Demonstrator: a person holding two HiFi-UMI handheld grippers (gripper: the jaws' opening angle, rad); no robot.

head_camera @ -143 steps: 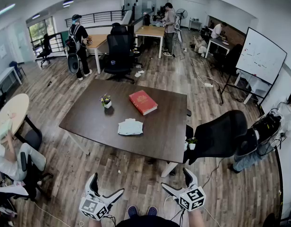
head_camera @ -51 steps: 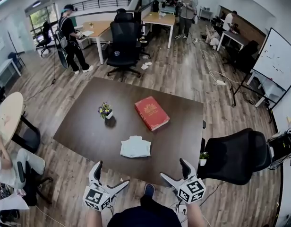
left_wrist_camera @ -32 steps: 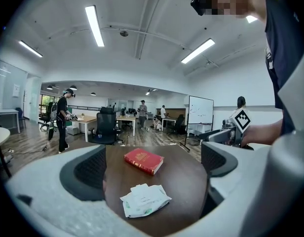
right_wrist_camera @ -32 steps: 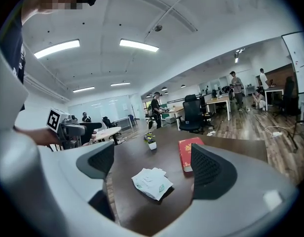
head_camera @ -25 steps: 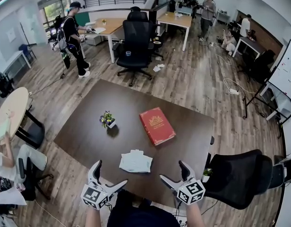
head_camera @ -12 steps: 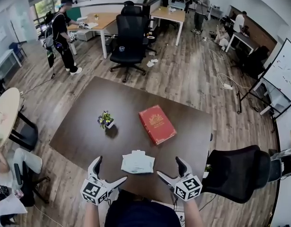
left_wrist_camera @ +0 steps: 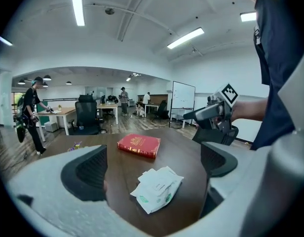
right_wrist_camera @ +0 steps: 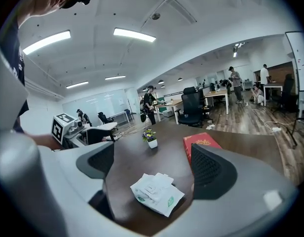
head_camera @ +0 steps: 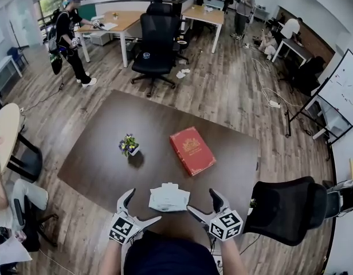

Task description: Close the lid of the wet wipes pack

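Observation:
The wet wipes pack (head_camera: 169,197), white with green print, lies flat near the front edge of the dark table (head_camera: 102,153). A white flap on its top looks lifted. My left gripper (head_camera: 143,208) is just left of the pack. Its jaws are wide and closing a little, with nothing between them. In the left gripper view the pack (left_wrist_camera: 157,189) lies ahead of the left gripper (left_wrist_camera: 152,167). My right gripper (head_camera: 202,202) stands open just right of the pack and holds nothing. In the right gripper view the pack (right_wrist_camera: 157,194) sits ahead of the right gripper (right_wrist_camera: 152,164).
A red book (head_camera: 192,149) lies beyond the pack and a small potted plant (head_camera: 129,145) stands to the left of it. A black office chair (head_camera: 285,208) is at the table's right corner. People, desks and more chairs stand farther back.
Both grippers have come forward over the table's near edge and now flank the pack. The left one has also sunk and tilted down.

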